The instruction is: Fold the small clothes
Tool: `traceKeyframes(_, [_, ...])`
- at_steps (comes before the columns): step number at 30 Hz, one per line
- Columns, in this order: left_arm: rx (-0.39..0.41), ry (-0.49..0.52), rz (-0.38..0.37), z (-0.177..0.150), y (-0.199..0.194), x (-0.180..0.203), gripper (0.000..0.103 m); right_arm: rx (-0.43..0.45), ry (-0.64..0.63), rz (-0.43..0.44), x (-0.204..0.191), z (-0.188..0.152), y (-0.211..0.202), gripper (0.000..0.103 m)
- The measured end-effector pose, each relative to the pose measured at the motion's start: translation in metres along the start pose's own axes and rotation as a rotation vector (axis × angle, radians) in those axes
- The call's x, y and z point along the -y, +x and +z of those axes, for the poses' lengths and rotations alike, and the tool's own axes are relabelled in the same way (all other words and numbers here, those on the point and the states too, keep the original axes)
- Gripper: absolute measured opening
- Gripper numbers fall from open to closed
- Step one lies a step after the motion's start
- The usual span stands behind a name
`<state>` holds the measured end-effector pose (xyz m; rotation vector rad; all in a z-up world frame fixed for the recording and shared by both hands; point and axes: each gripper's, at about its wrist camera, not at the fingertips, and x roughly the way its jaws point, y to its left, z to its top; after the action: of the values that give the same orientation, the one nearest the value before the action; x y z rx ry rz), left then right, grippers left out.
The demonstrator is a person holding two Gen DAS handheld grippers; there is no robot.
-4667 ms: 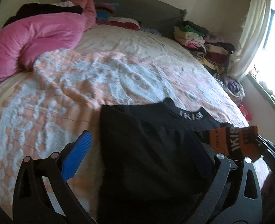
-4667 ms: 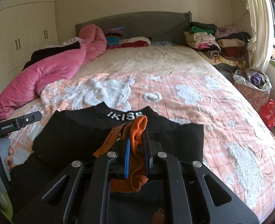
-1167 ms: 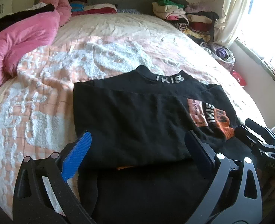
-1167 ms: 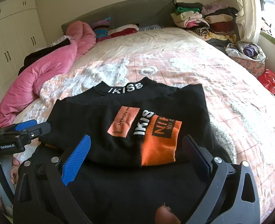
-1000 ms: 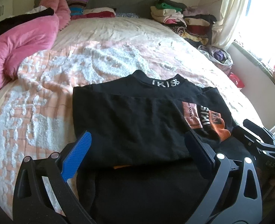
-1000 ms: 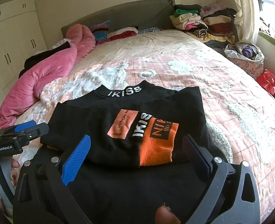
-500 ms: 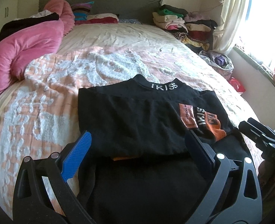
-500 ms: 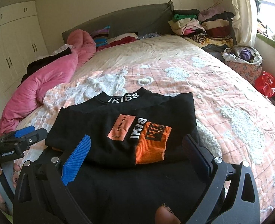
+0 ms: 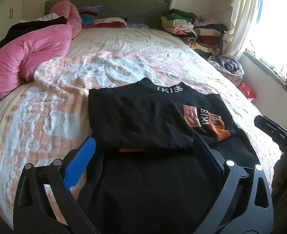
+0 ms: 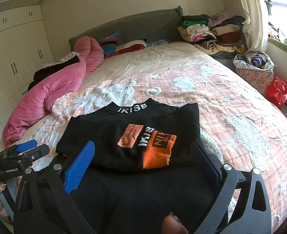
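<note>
- Grippers: left gripper (image 9: 143,152) and right gripper (image 10: 141,158) both spread wide, nothing between the jaws; each hovers just short of the near hem.
- Top (image 10: 127,136): one black garment, directly ahead of both tools, flat on the bed (image 10: 231,105), collar at the far end.
- Sleeves: both look folded in across the body; the orange-cuffed sleeve (image 10: 157,152) lies on top, ahead and slightly right of the right gripper. A sliver of orange (image 9: 131,149) peeks out at the fold edge ahead of the left gripper.
- Lower body (image 9: 153,185): unfolded, spreads beneath both tools toward the person.
- Progress, judged: about midway. Left to do: bring the hem up toward the collar, then set the top aside.
- Count: one garment in work, two grippers, one pink duvet (image 9: 26,46) far left, one pile of folded clothes (image 10: 211,33) far right by the headboard.
</note>
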<state>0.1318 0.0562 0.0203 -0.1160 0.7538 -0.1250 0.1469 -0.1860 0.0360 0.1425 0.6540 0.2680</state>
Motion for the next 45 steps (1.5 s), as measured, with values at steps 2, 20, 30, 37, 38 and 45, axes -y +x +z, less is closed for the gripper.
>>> traceKeyframes(2, [-0.003,-0.003,0.0,-0.002,-0.003,-0.001,0.094,0.003,-0.002,0.0,0.001,0.0,-0.004,0.098])
traceKeyframes(20, [-0.031,0.011,0.066,-0.028,-0.032,-0.007,0.094,0.004,-0.035,0.018,0.003,-0.009,-0.035,0.098])
traceKeyframes(30, [-0.072,0.029,0.085,-0.048,-0.04,-0.009,0.094,-0.025,-0.05,0.014,0.009,-0.024,-0.049,0.098])
traceKeyframes(37, [-0.096,0.047,0.096,-0.063,-0.045,-0.006,0.094,-0.061,-0.067,0.003,0.013,-0.039,-0.054,0.098])
traceKeyframes(38, [-0.099,0.049,0.098,-0.064,-0.045,-0.007,0.094,-0.067,-0.067,0.0,0.014,-0.042,-0.054,0.098])
traceKeyframes(45, [-0.133,0.041,0.119,-0.079,-0.047,-0.017,0.094,-0.12,-0.088,-0.01,0.019,-0.061,-0.053,0.098])
